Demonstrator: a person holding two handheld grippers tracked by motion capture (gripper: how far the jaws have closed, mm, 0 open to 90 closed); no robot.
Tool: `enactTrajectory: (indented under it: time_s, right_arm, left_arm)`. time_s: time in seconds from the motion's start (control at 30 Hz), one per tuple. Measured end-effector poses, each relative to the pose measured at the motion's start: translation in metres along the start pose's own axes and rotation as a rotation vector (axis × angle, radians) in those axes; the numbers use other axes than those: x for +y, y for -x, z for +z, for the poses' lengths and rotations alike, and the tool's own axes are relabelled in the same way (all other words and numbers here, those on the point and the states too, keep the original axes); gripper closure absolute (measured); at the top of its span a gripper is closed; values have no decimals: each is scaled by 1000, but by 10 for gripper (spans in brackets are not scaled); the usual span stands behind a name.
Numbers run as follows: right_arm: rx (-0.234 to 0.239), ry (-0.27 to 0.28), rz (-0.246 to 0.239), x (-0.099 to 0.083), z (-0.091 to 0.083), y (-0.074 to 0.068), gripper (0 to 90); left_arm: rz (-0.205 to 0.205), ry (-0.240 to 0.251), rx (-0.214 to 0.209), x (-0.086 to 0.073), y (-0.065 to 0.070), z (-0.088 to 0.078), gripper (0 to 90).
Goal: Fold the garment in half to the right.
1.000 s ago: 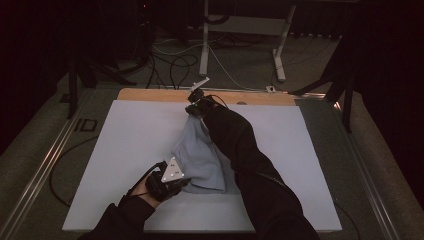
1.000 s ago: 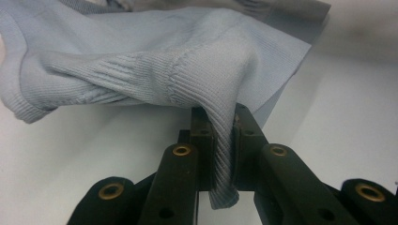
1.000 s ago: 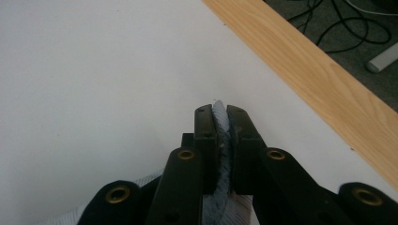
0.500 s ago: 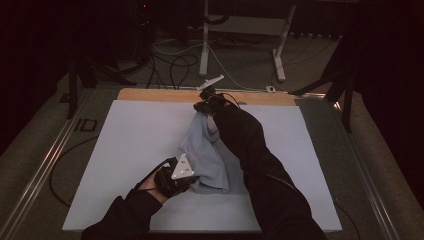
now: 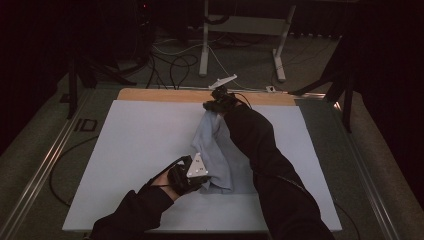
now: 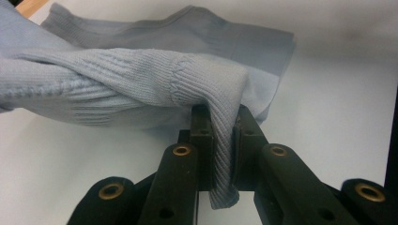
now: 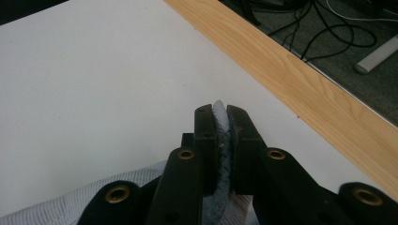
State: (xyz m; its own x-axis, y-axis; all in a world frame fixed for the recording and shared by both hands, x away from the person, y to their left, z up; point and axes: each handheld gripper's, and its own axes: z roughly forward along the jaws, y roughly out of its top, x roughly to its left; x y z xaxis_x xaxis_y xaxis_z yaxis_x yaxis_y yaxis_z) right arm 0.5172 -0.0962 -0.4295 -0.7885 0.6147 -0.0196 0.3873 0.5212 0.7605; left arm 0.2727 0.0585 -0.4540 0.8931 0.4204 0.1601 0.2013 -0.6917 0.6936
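Since a second before, both my hands had carried the sweater (image 5: 220,155) rightward over the white table (image 5: 125,150). My left fingers (image 6: 224,154) pinched its ribbed, pale-blue knit cuff; farther off, my right fingers (image 7: 222,140) clamped another fold.

On the 1 white table (image 5: 125,165) lies 1 pale blue knitted garment (image 5: 215,150), with 2 claws: left claw (image 5: 202,184), right claw (image 5: 212,106).
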Motion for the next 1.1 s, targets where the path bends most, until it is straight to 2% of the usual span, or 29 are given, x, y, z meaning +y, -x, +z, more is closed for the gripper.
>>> enactTrajectory:
  time_s: [0.1, 0.3, 0.67, 0.73, 0.8, 0.97, 1.1]
  right_arm:
    - [-4, 2, 4, -5, -5, 4, 844]
    - [-6, 10, 9, -11, -11, 10, 843]
    - [16, 27, 22, -25, -18, 22, 843]
    - [17, 32, 31, -27, -19, 24, 842]
    - [21, 36, 39, -29, -20, 28, 842]
    - [24, 40, 51, -34, -18, 33, 841]
    - [29, 41, 60, -38, -16, 36, 840]
  left_arm:
    - [26, -3, -5, 7, 3, 4, 837]
    - [48, -5, -14, 15, 6, 9, 837]
    - [118, -4, -42, 30, 11, 25, 836]
    - [122, -7, -49, 32, 13, 29, 835]
    - [145, -9, -55, 36, 15, 36, 835]
    - [159, -7, -66, 41, 18, 48, 834]
    - [185, -24, -70, 46, 20, 59, 834]
